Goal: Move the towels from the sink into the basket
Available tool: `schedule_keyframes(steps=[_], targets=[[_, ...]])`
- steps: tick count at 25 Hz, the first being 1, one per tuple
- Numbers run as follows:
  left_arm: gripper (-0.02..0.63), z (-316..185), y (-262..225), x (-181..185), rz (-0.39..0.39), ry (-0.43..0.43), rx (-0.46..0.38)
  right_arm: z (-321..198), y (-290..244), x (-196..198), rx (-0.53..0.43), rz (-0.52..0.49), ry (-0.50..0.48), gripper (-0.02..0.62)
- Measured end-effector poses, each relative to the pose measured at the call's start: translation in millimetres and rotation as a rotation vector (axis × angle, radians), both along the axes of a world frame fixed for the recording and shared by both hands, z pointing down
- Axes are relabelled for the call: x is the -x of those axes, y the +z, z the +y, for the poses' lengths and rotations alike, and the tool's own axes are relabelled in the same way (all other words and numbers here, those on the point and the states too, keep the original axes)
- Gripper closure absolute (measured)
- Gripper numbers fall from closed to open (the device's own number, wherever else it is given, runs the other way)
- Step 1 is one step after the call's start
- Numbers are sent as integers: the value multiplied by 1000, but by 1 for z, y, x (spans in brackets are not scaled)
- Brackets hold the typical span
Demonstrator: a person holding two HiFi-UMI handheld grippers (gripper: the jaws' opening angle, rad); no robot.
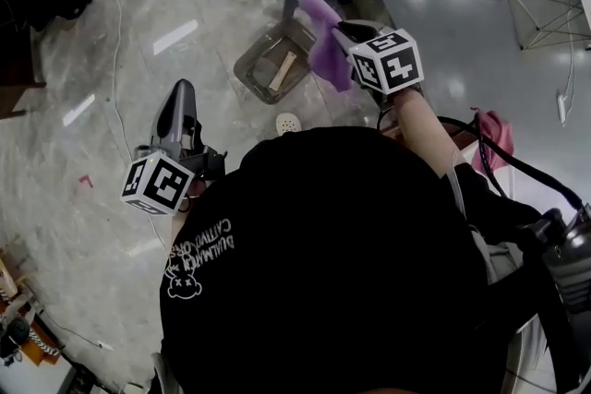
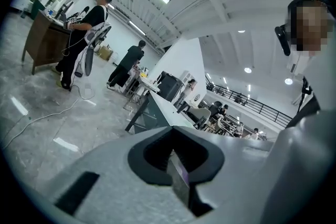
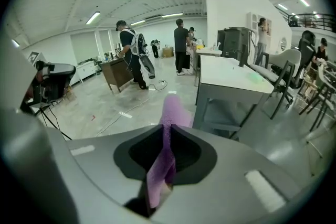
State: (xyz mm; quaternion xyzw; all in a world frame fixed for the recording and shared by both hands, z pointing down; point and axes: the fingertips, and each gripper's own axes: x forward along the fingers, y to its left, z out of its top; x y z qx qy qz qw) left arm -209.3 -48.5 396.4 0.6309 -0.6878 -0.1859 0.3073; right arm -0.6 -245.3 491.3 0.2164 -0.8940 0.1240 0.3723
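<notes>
The right hand-held gripper (image 1: 338, 34) was clamped on a purple towel (image 1: 325, 51), held near the basket (image 1: 247, 67). The left hand-held gripper (image 1: 182, 92) had its jaws together, empty.

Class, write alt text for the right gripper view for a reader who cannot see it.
The right gripper is shut on a purple towel that sticks up from between its jaws. Beyond are a grey floor, a white table and people standing.
</notes>
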Motion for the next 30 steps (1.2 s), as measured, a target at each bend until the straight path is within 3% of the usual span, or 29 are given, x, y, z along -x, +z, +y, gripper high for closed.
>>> schedule_keyframes(steps=[6,14,22,30], targets=[[603,-50,1,11,13,43,39,-28,11,29,53,9,-40,540],[603,-57,13,5,-13,44,79,-30,29,31,91,-19,-54,540],[603,-40,23,11,27,17,130,-15,41,43,141,11,-86,540],[603,-75,84,60,94,61,233,-36,97,84,218,72,-61,540]])
